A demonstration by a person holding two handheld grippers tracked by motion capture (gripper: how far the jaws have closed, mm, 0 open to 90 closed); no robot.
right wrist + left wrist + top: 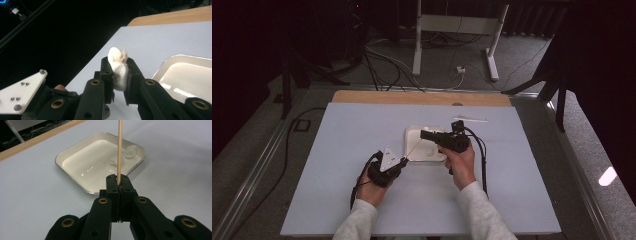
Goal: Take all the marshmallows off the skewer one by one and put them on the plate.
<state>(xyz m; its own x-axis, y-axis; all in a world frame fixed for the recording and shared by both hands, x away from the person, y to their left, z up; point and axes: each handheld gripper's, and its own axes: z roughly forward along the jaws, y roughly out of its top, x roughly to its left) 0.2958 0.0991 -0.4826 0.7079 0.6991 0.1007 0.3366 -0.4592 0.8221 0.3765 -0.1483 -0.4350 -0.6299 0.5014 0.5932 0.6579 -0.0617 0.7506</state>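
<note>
1. The left gripper (118,185) clenches a wooden skewer (120,147) above the tray (75,151).
2. The right gripper (119,72) grasps 1 white lump (119,68); seemingly unskewered.
3. 2 lumps (125,156) remain at the tray's far corner.

Pretty dim room, dark all around the edges. The counter (362,150) has a pale blue-grey top with a light wood strip (412,97) along the far edge. Grey carpet floor (522,55) beyond it, a white table frame (455,30) standing there, and loose cables (382,62) snaking across the floor.
</note>
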